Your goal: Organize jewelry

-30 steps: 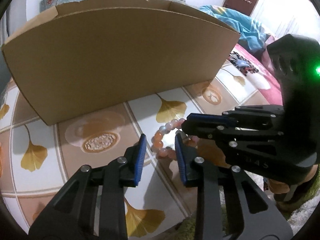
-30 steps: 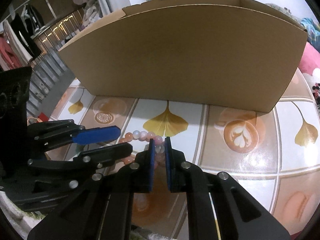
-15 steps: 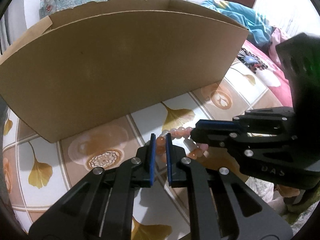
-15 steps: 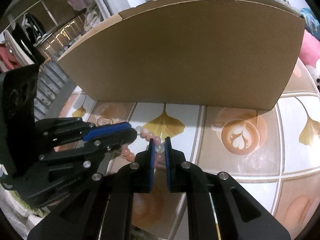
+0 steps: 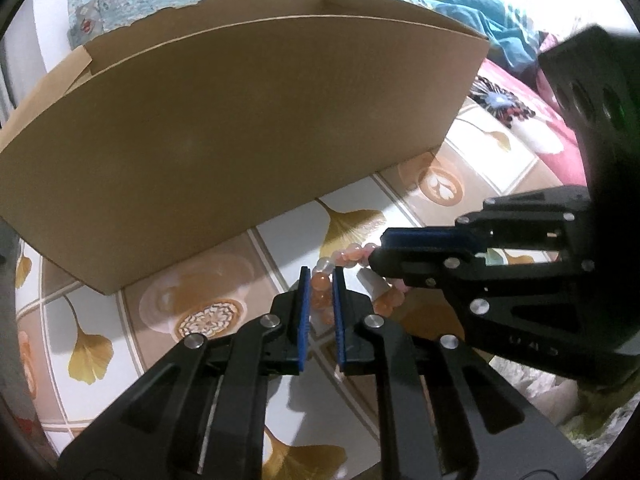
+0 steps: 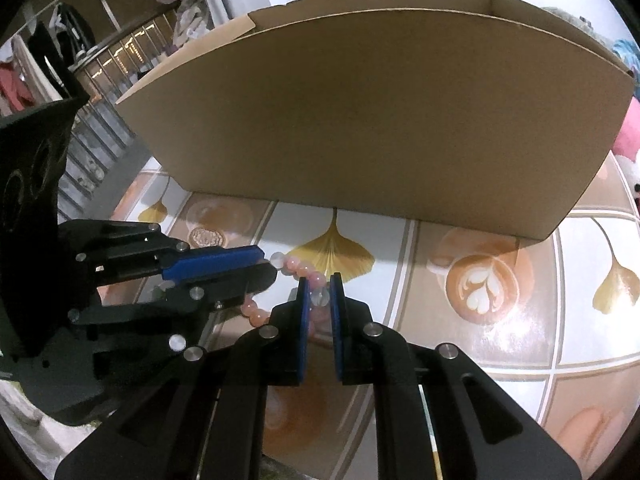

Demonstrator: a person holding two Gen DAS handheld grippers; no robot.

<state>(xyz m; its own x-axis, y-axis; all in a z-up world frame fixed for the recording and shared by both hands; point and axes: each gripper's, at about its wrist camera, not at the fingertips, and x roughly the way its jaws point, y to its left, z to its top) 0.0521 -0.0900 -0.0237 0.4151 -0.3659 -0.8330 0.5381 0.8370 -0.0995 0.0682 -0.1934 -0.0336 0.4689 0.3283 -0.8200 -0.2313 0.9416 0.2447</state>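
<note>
Pinching from both sides, the left gripper and the right gripper are each clamped on the pink bead bracelet, the left one's jaws easing open slightly with beads between its pads. It hangs stretched between them just above the patterned bench. Beyond stands an open cardboard box, its near wall close behind the beads.

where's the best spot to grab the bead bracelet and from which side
Grip across the strand, one or two beads between the pads, coming down at a slant from the near side, since the cardboard box blocks the far side. The bead bracelet is a thin loop on the table; both the left gripper and right gripper pinch it so.
</note>
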